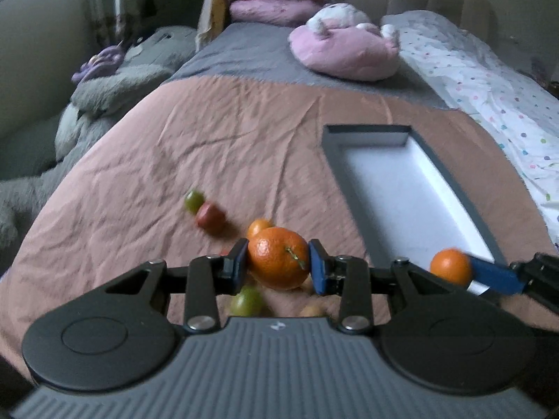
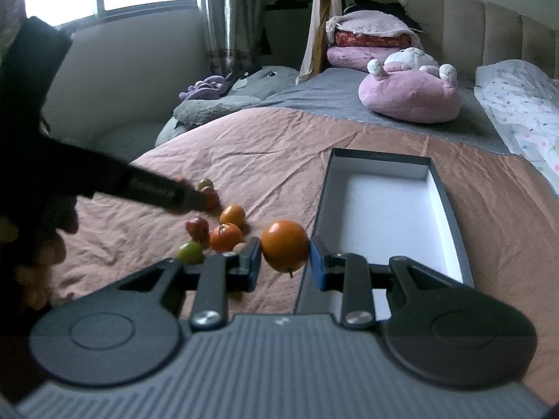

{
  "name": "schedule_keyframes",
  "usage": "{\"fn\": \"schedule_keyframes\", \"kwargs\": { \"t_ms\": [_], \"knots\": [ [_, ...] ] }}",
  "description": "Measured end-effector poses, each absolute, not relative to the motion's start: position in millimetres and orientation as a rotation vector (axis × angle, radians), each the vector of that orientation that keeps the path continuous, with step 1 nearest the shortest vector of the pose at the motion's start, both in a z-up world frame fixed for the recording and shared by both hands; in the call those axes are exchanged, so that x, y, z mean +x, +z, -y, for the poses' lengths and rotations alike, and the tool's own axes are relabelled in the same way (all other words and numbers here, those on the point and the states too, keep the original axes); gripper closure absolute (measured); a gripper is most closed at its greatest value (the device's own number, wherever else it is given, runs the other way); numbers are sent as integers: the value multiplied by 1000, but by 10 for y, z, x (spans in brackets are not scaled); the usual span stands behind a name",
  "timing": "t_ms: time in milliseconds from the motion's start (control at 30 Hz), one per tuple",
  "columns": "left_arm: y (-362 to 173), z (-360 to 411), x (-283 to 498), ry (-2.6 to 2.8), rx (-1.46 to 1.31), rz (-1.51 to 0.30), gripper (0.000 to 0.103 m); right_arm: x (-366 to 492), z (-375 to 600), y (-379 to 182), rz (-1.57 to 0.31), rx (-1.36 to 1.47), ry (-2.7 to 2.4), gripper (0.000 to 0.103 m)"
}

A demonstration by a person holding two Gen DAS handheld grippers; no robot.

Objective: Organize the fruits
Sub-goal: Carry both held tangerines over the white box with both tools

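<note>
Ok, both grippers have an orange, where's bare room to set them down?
The box is bare inside, all white floor. The bedspread between the fruit pile and the pink plush is free too. Crowded only left of the box, around the pile.

**Two grippers, two oranges above a rumpled bedspread**

The left gripper clamps a stemmed mandarin between its blue pads, lifted clear of the pink bedspread. Just right of the mandarin, the right gripper reaches in from the frame's edge with a smaller orange against its blue finger, over the near end of an open grey box with a white floor. Left of the mandarin lie a red fruit and a green one; directly behind it, a small orange fruit; below it, another green fruit.
</note>
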State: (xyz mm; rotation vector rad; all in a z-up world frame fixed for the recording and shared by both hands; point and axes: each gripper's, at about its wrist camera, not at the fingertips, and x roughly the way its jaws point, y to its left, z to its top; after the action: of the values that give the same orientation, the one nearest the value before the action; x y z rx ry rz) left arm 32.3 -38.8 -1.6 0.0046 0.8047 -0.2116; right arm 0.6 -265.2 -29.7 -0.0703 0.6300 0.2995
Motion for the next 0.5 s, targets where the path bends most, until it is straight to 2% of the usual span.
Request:
{"fn": "schedule_keyframes", "kwargs": {
  "t_ms": [500],
  "knots": [
    [137,1284,535,-352,102,-761,61,-25,3056,-350,-654,-23,240,70]
  ]
}}
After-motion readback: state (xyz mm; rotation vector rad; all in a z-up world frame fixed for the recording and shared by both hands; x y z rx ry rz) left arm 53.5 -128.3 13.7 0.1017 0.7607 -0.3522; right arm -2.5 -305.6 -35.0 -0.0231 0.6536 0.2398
